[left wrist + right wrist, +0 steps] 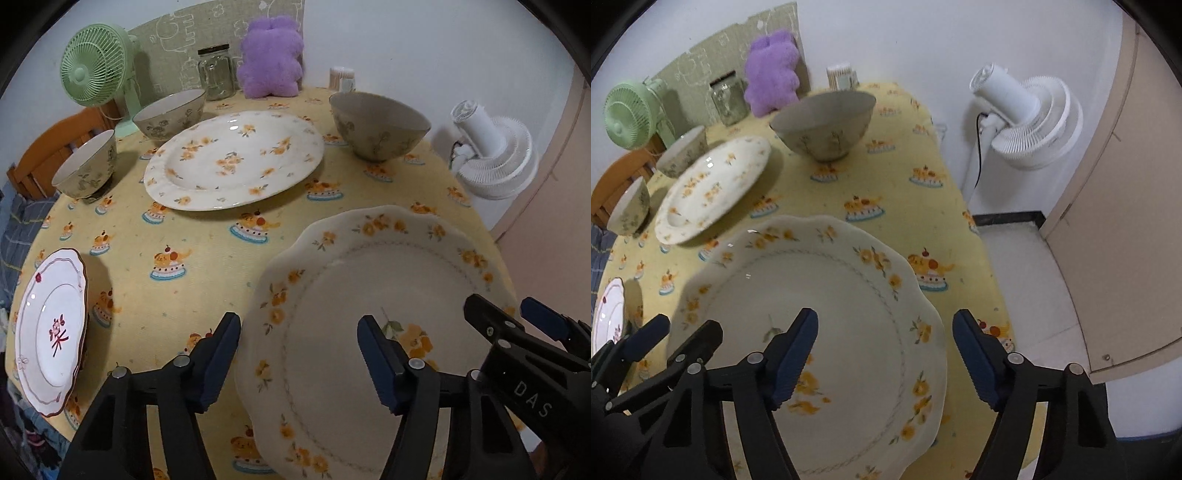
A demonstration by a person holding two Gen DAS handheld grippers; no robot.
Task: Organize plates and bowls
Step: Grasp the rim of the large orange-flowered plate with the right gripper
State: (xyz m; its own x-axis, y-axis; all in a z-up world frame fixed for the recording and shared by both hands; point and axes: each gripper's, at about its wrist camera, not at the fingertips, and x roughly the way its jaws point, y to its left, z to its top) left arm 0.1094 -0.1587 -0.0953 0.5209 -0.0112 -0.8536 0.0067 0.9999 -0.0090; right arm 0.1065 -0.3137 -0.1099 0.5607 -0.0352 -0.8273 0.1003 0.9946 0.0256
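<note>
A counter [192,236] under a yellow cloth printed with cakes carries all the crockery. Nearest the cameras lies the large scalloped plate [369,295] with orange flowers round its rim. The left hand-held gripper [297,354] straddles this plate's left rim, one pad outside the edge and one over the plate's well, jaws apart and pressing on nothing; the right hand-held gripper [884,354] straddles the right rim the same way, also open. Beyond sits a round flowered plate [232,158], then the big bowl [378,125] at the far right. Two smaller bowls [170,114] and [86,166] stand to the left of the round plate. A small pink-trimmed plate [51,328] rests at the counter's left edge.
</note>
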